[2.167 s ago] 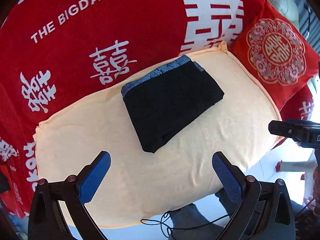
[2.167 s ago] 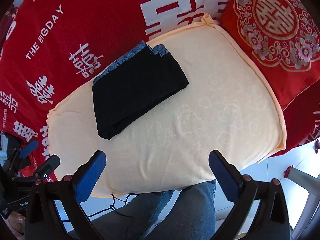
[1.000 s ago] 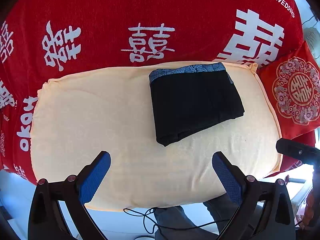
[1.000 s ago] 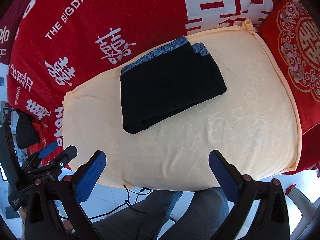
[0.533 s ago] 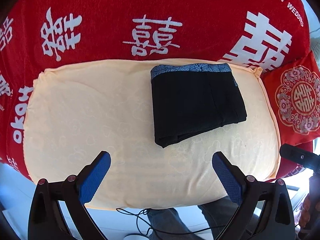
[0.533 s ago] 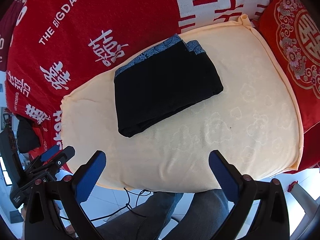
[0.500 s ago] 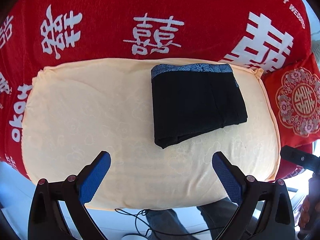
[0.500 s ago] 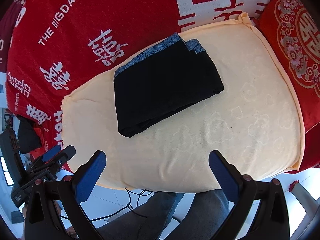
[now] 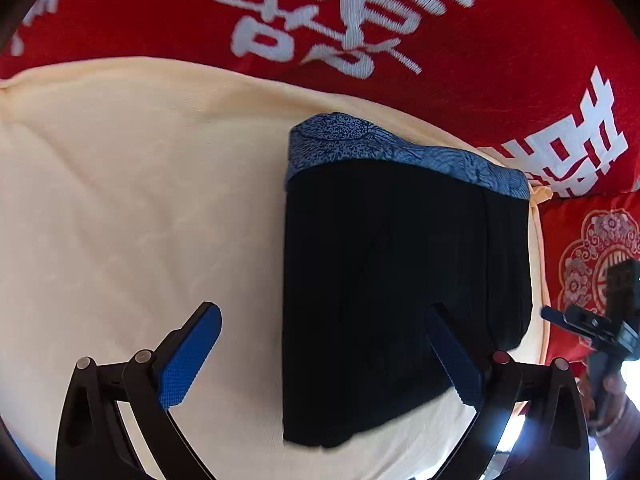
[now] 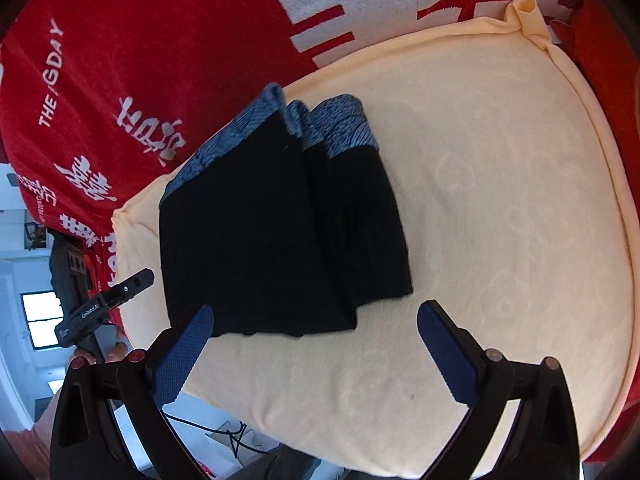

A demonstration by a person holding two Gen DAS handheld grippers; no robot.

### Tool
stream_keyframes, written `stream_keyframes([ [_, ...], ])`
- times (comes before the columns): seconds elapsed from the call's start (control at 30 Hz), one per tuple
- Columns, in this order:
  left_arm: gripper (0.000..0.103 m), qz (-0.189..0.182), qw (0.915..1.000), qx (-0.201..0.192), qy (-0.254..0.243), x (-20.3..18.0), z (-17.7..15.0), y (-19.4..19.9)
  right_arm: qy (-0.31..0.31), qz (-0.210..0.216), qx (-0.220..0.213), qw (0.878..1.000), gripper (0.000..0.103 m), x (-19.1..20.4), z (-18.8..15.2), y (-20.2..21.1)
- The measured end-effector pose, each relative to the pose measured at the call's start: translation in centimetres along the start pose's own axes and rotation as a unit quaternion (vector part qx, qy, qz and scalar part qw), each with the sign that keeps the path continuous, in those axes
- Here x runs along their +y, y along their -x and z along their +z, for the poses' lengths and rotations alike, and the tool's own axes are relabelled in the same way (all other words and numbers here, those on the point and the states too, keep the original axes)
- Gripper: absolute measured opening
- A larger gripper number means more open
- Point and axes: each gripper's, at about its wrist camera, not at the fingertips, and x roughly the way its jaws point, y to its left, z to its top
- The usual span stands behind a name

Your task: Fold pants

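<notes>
On cream towel (image 9: 132, 208), folded black pants (image 9: 400, 280)

A pale cream towelling cushion (image 9: 120, 200) lies on a red blanket with white lettering (image 9: 500, 60), beside a red embroidered pillow (image 9: 588, 256).

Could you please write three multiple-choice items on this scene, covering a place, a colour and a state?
1. Where do the folded pants lie?
A. on the cream cushion
B. on the floor
C. on a chair

2. What colour is the patterned waistband?
A. green
B. blue
C. yellow

3. How is the right gripper?
A. shut on the pants
B. shut on nothing
C. open

Answers: 1 A, cream fabric shows around the pants; 2 B, the band is blue against black cloth; 3 C, its fingers stand wide apart, holding nothing.
</notes>
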Motion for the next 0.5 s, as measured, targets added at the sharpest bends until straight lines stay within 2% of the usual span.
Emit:
stream_keyframes([
  [0.1,0.102,-0.039,0.9990,0.007,-0.017,0.2,1.0,-2.4,0.002,0.040,0.012,0.999,0.102,-2.7,2.5,-1.9],
  [0.13,0.102,-0.063,0.9977,0.013,-0.022,0.2,1.2,-3.2,0.002,0.066,0.020,0.998,0.102,-3.7,3.2,-2.9],
  [0.23,0.102,-0.092,0.9949,0.026,-0.030,0.0,1.2,-4.8,-0.003,0.130,0.038,0.991,0.102,-5.0,4.1,-5.0],
  [0.3,0.102,-0.098,0.9944,0.021,-0.033,-0.3,1.2,-5.2,-0.005,0.187,0.031,0.982,0.102,-5.1,4.7,-5.6],
  [0.37,0.102,-0.096,0.9944,0.017,-0.040,-0.7,1.3,-5.4,-0.017,0.218,0.036,0.975,0.099,-4.9,5.1,-6.2],
  [0.4,0.102,-0.093,0.9948,0.018,-0.037,-0.9,1.4,-5.5,-0.019,0.215,0.039,0.976,0.098,-4.6,5.2,-6.6],
  [0.47,0.098,-0.088,0.9955,0.016,-0.031,-1.3,1.6,-5.5,0.001,0.179,0.044,0.983,0.090,-3.5,5.4,-7.1],
  [0.5,0.090,-0.090,0.9954,0.012,-0.029,-1.5,1.6,-5.4,0.008,0.161,0.045,0.986,0.075,-3.1,5.3,-7.1],
])
